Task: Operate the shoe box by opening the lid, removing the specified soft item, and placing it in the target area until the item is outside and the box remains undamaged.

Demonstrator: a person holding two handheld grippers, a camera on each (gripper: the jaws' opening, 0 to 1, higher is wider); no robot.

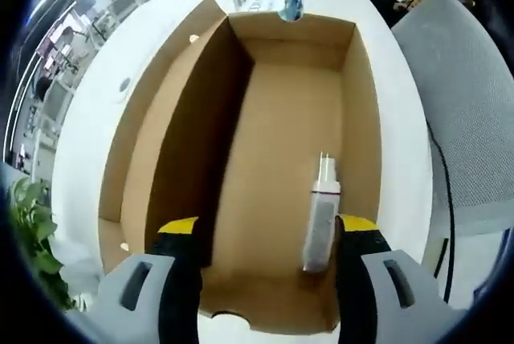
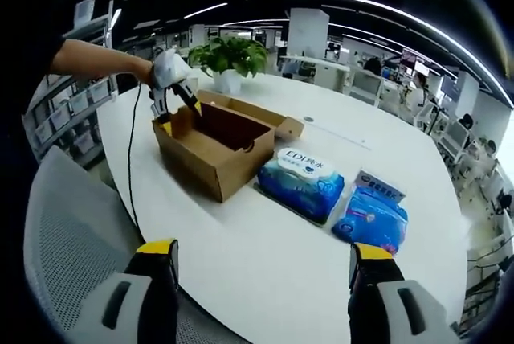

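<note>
I hold my left gripper (image 1: 269, 239) above the near end of the open shoe box (image 1: 241, 119), jaws spread wide and holding nothing. The lid (image 1: 157, 119) is folded back to the left of the box in the left gripper view. On the box floor, just ahead of my right-hand jaw, lies a small grey-and-white item (image 1: 321, 215), long and narrow; I cannot tell what it is or whether it is soft.

My right gripper (image 2: 261, 268) is also wide open and empty, well apart from the box, over the white table (image 2: 265, 247). In the right gripper view two blue soft packs lie outside the box: one (image 2: 301, 179) just beside its end wall, the second (image 2: 371, 214) further along.

Procedure, as I judge it: lower the left gripper straight down inside the walls, shift it until the item sits between the jaws, and close along its narrow width. Avoid scraping the side wall or levering against the cardboard rim. Lift vertically before moving out toward the packs.
</note>
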